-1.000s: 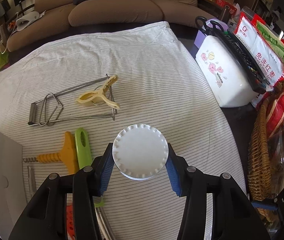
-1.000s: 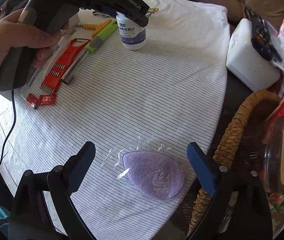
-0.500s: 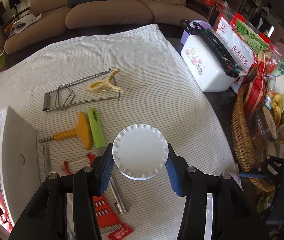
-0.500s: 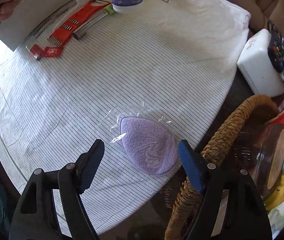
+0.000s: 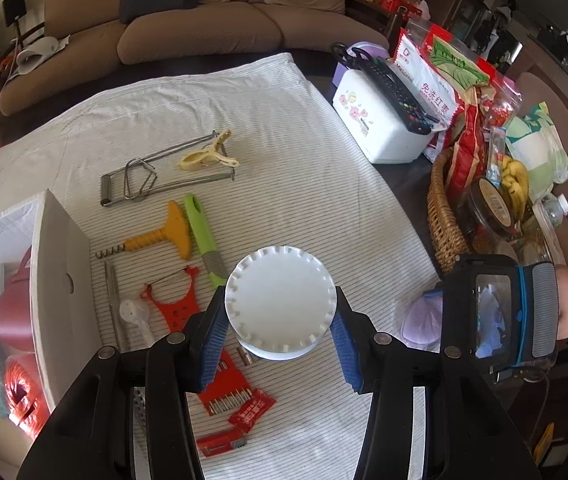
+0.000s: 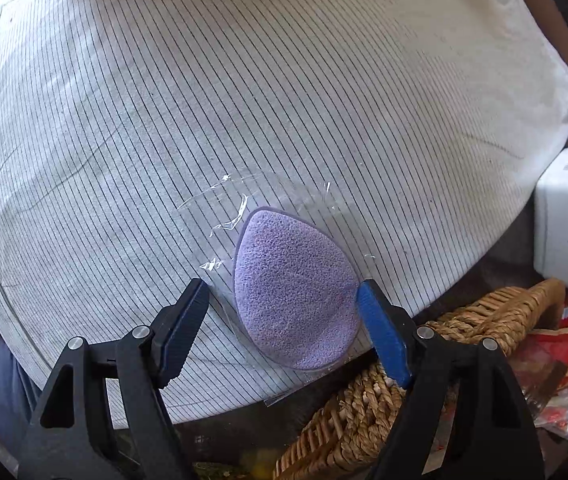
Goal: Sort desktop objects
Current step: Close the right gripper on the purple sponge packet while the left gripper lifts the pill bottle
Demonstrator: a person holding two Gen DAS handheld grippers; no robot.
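Note:
My left gripper (image 5: 280,320) is shut on a small bottle with a white ribbed cap (image 5: 280,304) and holds it above the striped cloth (image 5: 284,140). Only the cap shows from above. A purple teardrop sponge (image 6: 291,288) in a clear wrapper lies near the cloth's edge, and in the left wrist view the sponge (image 5: 421,318) peeks out beside the right hand's tool. My right gripper (image 6: 282,286) points down over it, with one jaw on each side. The right pad sits at the sponge's rim, while the left pad stands clear of it.
A white box (image 5: 60,280) holding red items stands at the left. A yellow corkscrew (image 5: 160,236), green-handled tool (image 5: 200,224), red peeler (image 5: 176,308), wire clamp (image 5: 156,172) and peg (image 5: 204,156) lie nearby. A wicker basket (image 6: 403,380) and white tissue box (image 5: 379,124) crowd the right.
The left gripper has lifted and drawn back with the bottle, so more tools and the box show. The right gripper has dropped and rolled over the sponge, its jaws narrower.

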